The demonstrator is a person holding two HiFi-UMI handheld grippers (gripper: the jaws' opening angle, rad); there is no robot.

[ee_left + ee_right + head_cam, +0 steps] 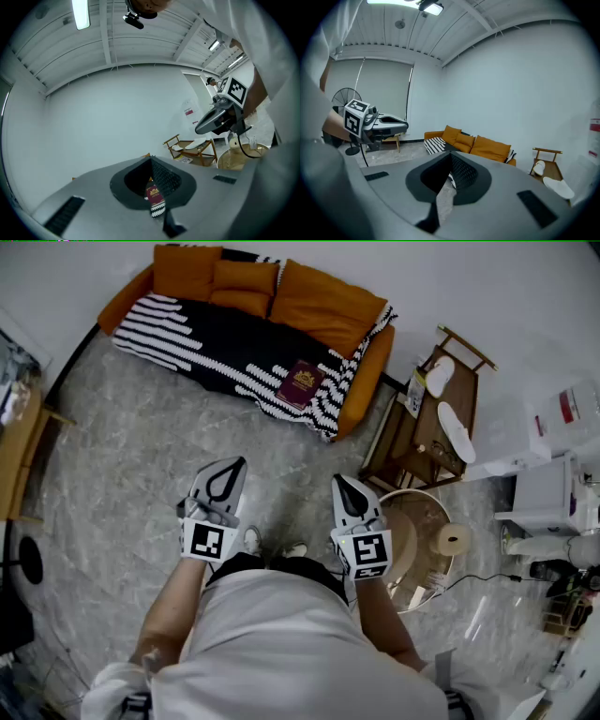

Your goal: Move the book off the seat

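Left gripper (228, 474) and right gripper (347, 488) hover side by side over the marble floor (112, 456), well short of the sofa (323, 301). Both sets of jaws are pressed together, with nothing between them. The maroon book (302, 383) lies flat on the striped throw (187, 334) near the seat's right end — well apart from both.

We stand on a grey marbled floor (112, 474) under a strip light (80, 14). An orange sofa (323, 301) sits against the white wall (469, 277), a wooden rack (398, 442) just beside it.
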